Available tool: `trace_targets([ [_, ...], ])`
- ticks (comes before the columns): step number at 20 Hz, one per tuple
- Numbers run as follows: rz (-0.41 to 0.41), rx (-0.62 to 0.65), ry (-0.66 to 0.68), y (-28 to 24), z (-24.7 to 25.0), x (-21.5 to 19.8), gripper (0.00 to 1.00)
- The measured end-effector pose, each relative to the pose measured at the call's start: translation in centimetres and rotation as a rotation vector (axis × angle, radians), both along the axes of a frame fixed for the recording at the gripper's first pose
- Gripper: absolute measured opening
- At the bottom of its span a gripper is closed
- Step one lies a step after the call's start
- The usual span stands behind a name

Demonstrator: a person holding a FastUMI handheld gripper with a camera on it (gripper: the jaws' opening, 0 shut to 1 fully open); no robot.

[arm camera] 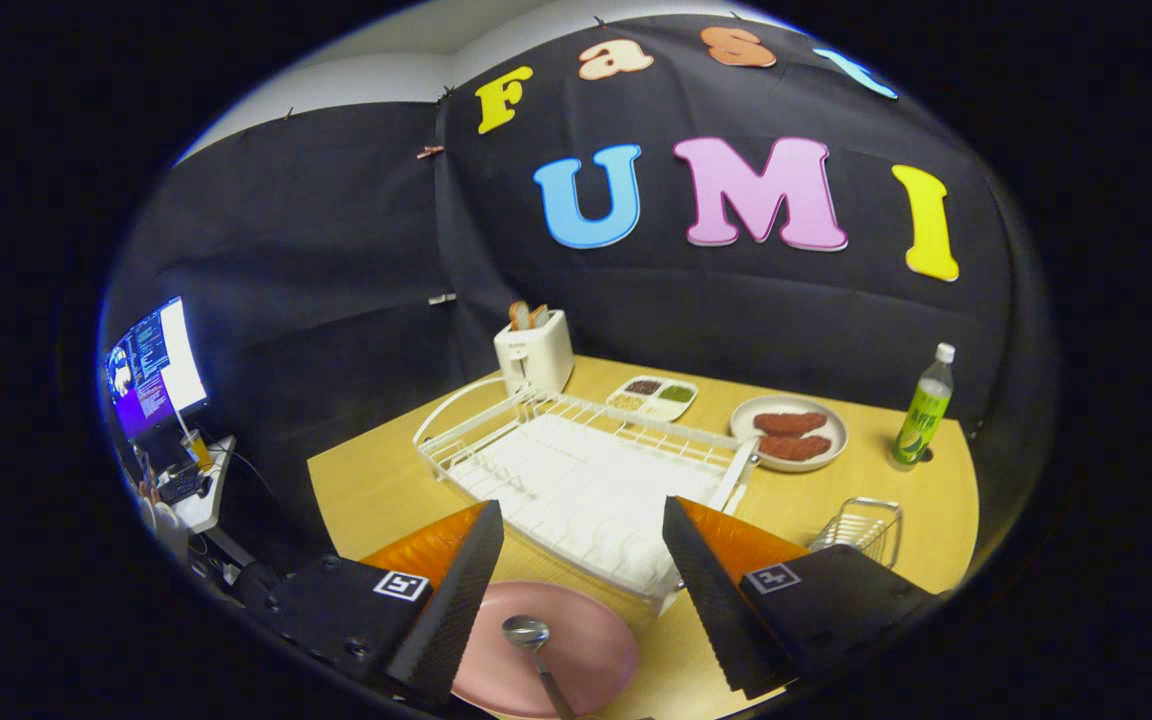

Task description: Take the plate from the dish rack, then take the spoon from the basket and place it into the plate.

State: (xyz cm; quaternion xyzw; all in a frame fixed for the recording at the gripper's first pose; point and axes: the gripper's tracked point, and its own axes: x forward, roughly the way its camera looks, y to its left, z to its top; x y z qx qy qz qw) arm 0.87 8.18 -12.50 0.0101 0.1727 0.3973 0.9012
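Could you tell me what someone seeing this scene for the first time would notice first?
Most likely the pink plate lying on the wooden table between the open gripper fingers, with a metal spoon resting in it. Just beyond the fingers stands the big white dish rack, with no dishes in it. Further back, a white toaster sits beside the rack, and a plate of sausages and a green bottle stand off to the side.

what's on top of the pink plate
A metal spoon lies on the pink plate, bowl toward the dish rack. The gripper has its jaws open above it; one finger covers the plate's near edge.
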Motion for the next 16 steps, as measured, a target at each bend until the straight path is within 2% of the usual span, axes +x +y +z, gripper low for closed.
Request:
trace_targets([
  [3, -0.096, 0.038, -0.049, -2.6, 3.9, 1.5, 0.98],
  [5, -0.188, 0.071, -0.074, -5.1, 6.7, 2.3, 0.98],
  [9, -0.436, 0.116, -0.159, -11.2, 12.3, 3.9, 0.98],
  [12, -0.627, 0.096, -0.221, -16.1, 14.9, 3.7, 0.98],
  [16, -0.798, 0.073, -0.255, -19.7, 16.5, 1.9, 0.98],
])
